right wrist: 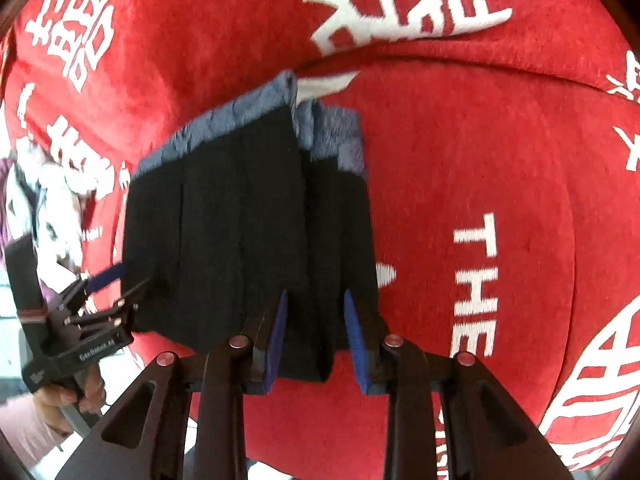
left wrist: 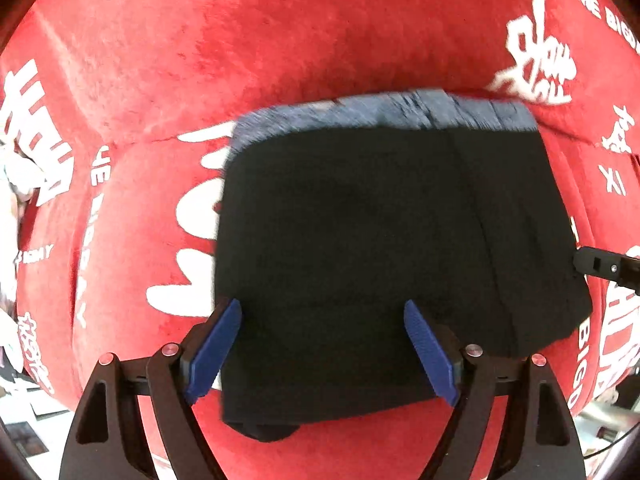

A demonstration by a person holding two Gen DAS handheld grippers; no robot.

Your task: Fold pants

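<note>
Lying folded on a red plush sofa (left wrist: 280,40) printed with white lettering, the black pants (left wrist: 380,240) sit between both tools: left gripper (left wrist: 322,354) spread wide, right gripper (right wrist: 316,340) narrower, neither pinching cloth.

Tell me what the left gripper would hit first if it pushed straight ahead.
Most likely the folded black pants: the open left gripper already straddles their near edge. Its height above the cloth is unclear.
</note>
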